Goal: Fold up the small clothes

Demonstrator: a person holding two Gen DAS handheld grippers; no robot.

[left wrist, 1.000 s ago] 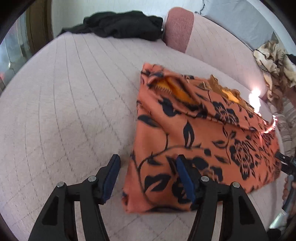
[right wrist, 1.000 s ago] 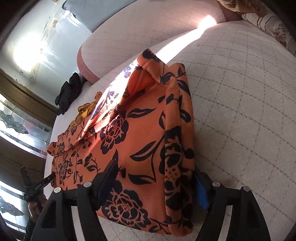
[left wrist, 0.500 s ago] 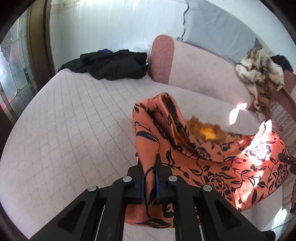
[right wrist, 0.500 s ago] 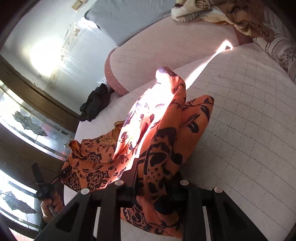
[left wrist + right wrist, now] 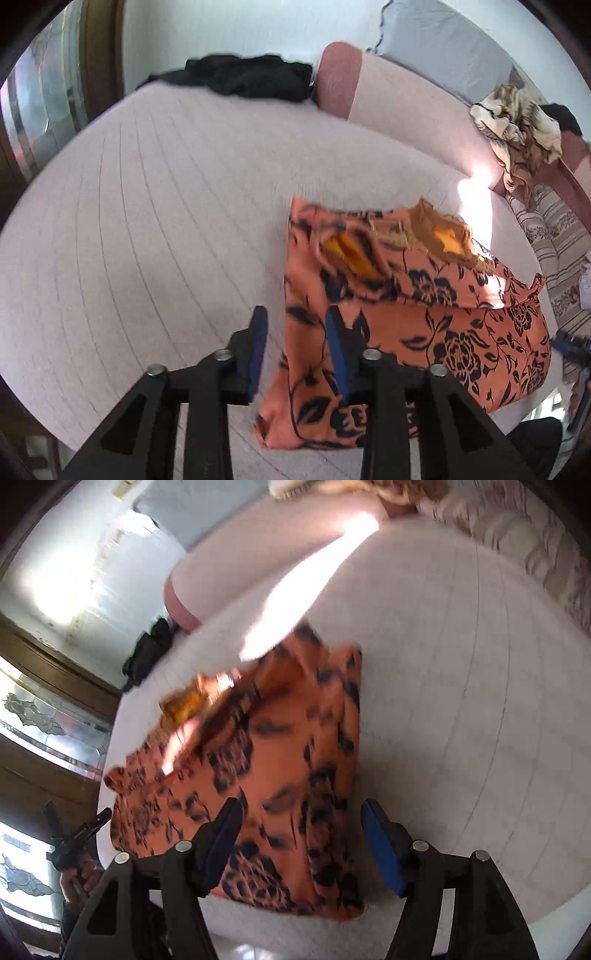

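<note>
An orange garment with black flowers (image 5: 424,325) lies folded on the pale quilted bed (image 5: 147,221), its yellow lining showing at the far edge. My left gripper (image 5: 297,345) hovers over the garment's near left corner. Its jaws are opening and the blue pads do not press the cloth. In the right wrist view the same garment (image 5: 288,760) is blurred. My right gripper (image 5: 303,843) stands over its near right corner with its jaws opening wide, and cloth lies loose below them. The left gripper (image 5: 75,836), held in a hand, shows at the far left.
Black clothes (image 5: 243,74) lie at the bed's far end beside a pink bolster (image 5: 338,79) and a grey pillow (image 5: 443,44). A beige patterned heap (image 5: 517,122) and striped bedding (image 5: 554,251) sit to the right. A glazed wooden door (image 5: 44,709) stands beyond the bed.
Half a second ago both grippers were shut on the garment's near corners and held it lifted. Both have now let go, the garment lies flat again, and both grippers have drawn back.
</note>
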